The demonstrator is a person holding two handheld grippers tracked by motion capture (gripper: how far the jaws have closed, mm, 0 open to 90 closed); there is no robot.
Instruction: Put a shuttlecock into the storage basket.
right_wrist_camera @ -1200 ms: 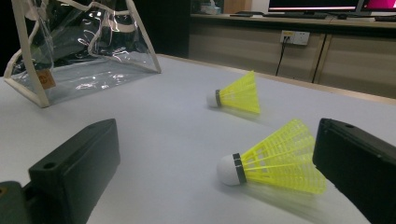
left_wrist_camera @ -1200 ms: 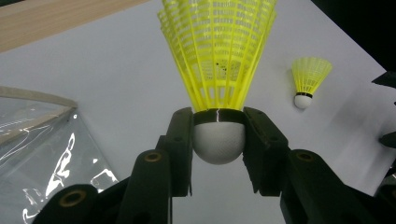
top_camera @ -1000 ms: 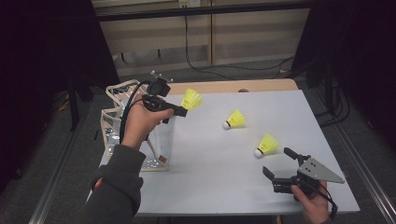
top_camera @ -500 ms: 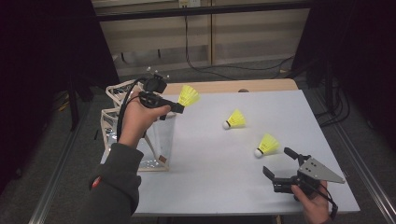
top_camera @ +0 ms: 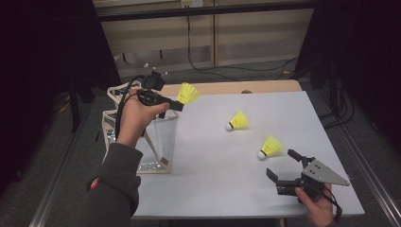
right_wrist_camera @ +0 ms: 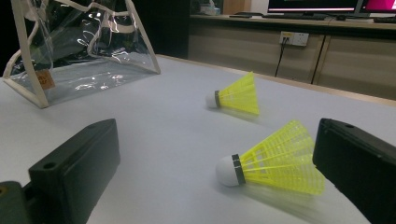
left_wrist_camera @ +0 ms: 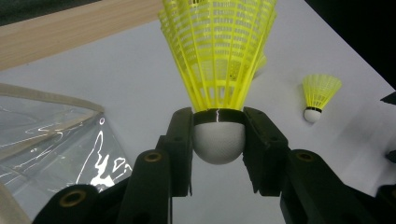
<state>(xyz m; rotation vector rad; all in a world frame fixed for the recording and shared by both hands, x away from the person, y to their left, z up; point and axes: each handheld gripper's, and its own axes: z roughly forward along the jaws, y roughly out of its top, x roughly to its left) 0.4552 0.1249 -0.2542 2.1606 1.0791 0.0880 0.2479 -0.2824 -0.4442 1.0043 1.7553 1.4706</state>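
Note:
My left gripper (top_camera: 174, 105) (left_wrist_camera: 218, 140) is raised above the table's left side, shut on the white cork of a yellow shuttlecock (top_camera: 188, 93) (left_wrist_camera: 219, 65). It hangs over the top of a clear plastic bag (top_camera: 158, 137) (left_wrist_camera: 46, 135) with cream trim. Two more yellow shuttlecocks lie on the white table: one in the middle (top_camera: 238, 121) (right_wrist_camera: 236, 95), one nearer the right (top_camera: 270, 146) (right_wrist_camera: 273, 163). My right gripper (top_camera: 283, 166) (right_wrist_camera: 215, 186) rests low at the front right, open, with the nearer shuttlecock lying just ahead of its jaws.
The white table (top_camera: 227, 179) has a wooden strip (top_camera: 227, 88) along its far edge. The bag stands at the left edge. Beyond the table are wooden cabinets, cables and a dark floor; metal rails run down both sides.
My left hand has lifted slightly and drawn a little leftward with the shuttlecock, over the bag. The right gripper and the two lying shuttlecocks have not moved.

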